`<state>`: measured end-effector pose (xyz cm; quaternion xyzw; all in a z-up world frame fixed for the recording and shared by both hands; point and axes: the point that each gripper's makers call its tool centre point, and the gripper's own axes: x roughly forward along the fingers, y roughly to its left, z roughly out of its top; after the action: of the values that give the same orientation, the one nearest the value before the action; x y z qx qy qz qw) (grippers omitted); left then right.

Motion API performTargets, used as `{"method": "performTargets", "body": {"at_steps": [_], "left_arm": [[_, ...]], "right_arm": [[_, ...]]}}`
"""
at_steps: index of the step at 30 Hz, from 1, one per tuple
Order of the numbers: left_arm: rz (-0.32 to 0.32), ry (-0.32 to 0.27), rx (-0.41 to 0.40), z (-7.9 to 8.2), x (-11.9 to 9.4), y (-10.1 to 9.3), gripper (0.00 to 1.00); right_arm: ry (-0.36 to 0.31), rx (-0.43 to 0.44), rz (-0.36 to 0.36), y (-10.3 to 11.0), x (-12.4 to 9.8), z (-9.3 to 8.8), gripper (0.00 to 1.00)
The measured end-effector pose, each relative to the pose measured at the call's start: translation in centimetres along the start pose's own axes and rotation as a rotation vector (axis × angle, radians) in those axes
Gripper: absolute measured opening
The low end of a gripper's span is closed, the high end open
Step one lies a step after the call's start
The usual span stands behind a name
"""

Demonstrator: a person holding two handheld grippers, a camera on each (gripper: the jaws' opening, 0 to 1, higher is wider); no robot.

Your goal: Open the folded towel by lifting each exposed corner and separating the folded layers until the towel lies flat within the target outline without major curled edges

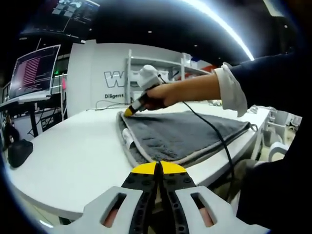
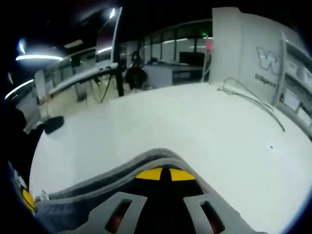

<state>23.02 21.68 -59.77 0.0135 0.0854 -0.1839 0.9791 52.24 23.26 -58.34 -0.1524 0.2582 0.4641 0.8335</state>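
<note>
A grey folded towel (image 1: 185, 131) with a pale border lies on the white table (image 1: 73, 151), its stacked layers showing along the left edge. My left gripper (image 1: 158, 168) is shut, its yellow tips pinched on the towel's near corner. A hand holds my right gripper (image 1: 129, 111) at the towel's far left corner. In the right gripper view, the towel's border (image 2: 146, 158) curves just past my right gripper (image 2: 163, 174). Its jaws stand together on the cloth. The left gripper's yellow tip (image 2: 25, 199) shows at the far left.
A black cable (image 1: 214, 131) trails from the right gripper across the towel and over the table's edge. A dark object (image 1: 19, 151) sits at the table's left end. Thin cables (image 2: 253, 100) lie on the far side. Monitors (image 1: 34, 70) and shelving (image 1: 161, 63) stand beyond.
</note>
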Motion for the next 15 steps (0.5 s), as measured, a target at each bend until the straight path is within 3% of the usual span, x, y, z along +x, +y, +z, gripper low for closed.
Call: {"method": "performTargets", "body": {"at_steps": [7,11,15], "left_arm": [[0.000,-0.001,0.000,0.0,-0.1,0.0,0.01],[-0.001,-0.004,-0.003,0.0,-0.1,0.0,0.01],[-0.002,-0.005,-0.003,0.0,-0.1,0.0,0.01]], "right_arm": [[0.011,-0.017,-0.008,-0.1,-0.3,0.3,0.02],[0.063,0.009,0.003,-0.2,-0.4,-0.3,0.13],[0.026,-0.016,-0.015,-0.7,-0.8,1.2,0.13]]}}
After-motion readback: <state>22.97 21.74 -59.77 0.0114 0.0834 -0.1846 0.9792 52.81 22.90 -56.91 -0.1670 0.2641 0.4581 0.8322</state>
